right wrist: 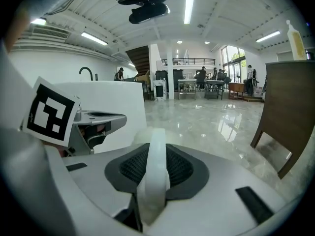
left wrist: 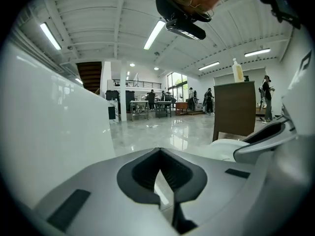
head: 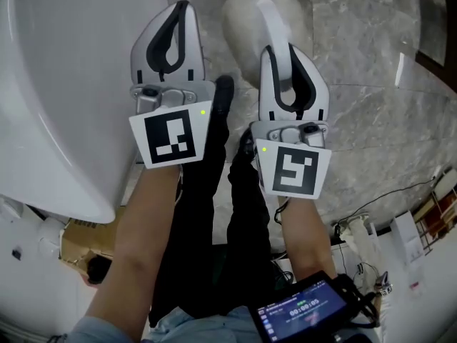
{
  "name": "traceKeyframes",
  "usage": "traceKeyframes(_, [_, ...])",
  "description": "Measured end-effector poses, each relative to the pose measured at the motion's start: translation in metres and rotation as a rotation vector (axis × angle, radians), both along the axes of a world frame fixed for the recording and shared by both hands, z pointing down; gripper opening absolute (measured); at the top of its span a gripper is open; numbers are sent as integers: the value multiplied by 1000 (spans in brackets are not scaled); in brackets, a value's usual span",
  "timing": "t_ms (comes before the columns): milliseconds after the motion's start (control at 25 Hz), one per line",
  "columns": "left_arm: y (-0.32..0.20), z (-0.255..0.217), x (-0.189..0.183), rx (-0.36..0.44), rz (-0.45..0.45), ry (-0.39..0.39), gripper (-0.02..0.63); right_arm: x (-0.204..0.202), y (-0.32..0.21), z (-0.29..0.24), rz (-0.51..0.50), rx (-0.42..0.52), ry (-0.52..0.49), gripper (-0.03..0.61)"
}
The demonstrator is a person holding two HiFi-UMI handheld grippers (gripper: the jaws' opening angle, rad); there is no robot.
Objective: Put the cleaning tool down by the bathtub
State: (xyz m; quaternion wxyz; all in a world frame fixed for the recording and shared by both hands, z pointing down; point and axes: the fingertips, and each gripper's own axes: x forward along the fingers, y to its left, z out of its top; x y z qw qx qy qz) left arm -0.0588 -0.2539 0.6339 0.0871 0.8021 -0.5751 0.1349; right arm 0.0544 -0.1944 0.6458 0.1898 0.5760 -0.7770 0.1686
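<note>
The bathtub (head: 50,84) has a smooth, very glossy white surface. The floor (head: 371,56) is grey veined stone, polished like a mirror. The left gripper (head: 180,9) and right gripper (head: 277,52) are matt white plastic with black ribbed pads (right wrist: 182,167). The cleaning tool (head: 270,14) has a smooth white plastic handle and a fuzzy pale head. The cabinet (right wrist: 290,112) looks like matt brown wood.

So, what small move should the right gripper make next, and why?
Probably lower it a touch before releasing: the right gripper is clamped on the cleaning tool by its handle, its fluffy head beside the bathtub, and contact with the floor isn't clear.
</note>
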Motion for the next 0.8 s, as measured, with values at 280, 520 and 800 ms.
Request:
traceKeyframes(280, [-5,51,-8,-28,-4,-24,14,-12,-12,58,-15,-1,6,106])
traceKeyframes(520, [-4,86,-16,-28,-25,-18,14,-22,-9,93,-20,-18,0,106])
traceKeyframes(800, [-1,124,-22,-40,-49,-21,14,-31,-4,141,-28,-32,2,106])
